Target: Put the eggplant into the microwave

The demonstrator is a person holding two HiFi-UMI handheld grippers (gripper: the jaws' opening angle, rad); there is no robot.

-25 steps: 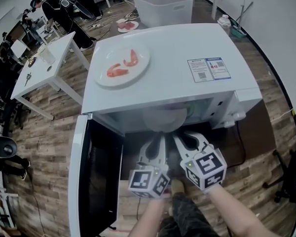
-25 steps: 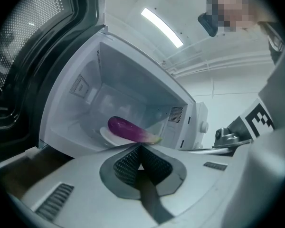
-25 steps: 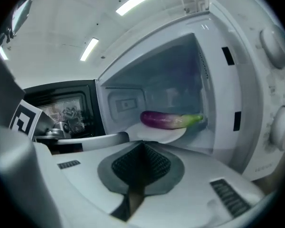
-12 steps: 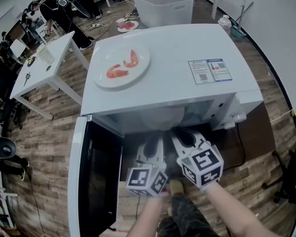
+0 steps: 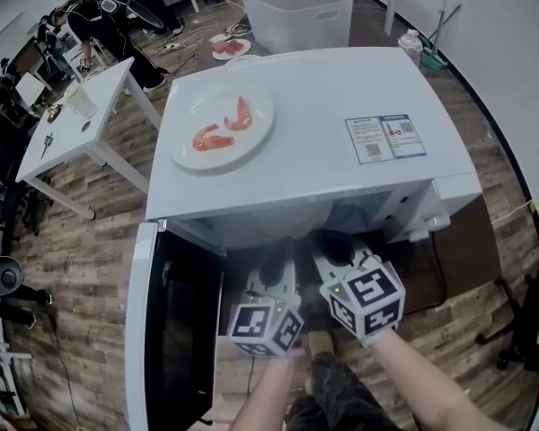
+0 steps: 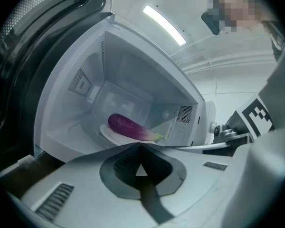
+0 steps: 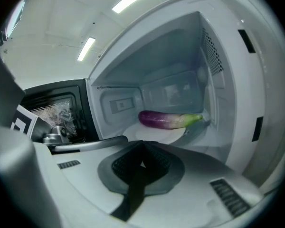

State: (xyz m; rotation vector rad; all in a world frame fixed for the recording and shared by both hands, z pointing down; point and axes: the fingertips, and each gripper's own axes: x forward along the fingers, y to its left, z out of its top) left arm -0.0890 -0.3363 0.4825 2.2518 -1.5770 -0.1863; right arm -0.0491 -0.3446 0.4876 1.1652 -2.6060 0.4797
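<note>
A purple eggplant (image 6: 128,127) (image 7: 166,119) with a green stem lies on a white plate (image 7: 157,133) inside the open white microwave (image 5: 314,142). Both grippers hang side by side just outside the microwave's opening, pointing in. My left gripper (image 6: 140,143) (image 5: 280,260) has its jaws shut with nothing between them. The right gripper (image 7: 143,142) (image 5: 322,250) is shut too and holds nothing. Neither touches the eggplant. The head view does not show the eggplant.
The microwave door (image 5: 166,330) hangs open to the left. A plate with red food (image 5: 223,124) sits on the microwave's top. A white table (image 5: 72,115) stands at the far left, a white bin (image 5: 296,12) behind the microwave.
Both grippers have drawn back slightly from the microwave's opening, toward the person. The white plate seen at the opening is now hidden under the microwave's top.
</note>
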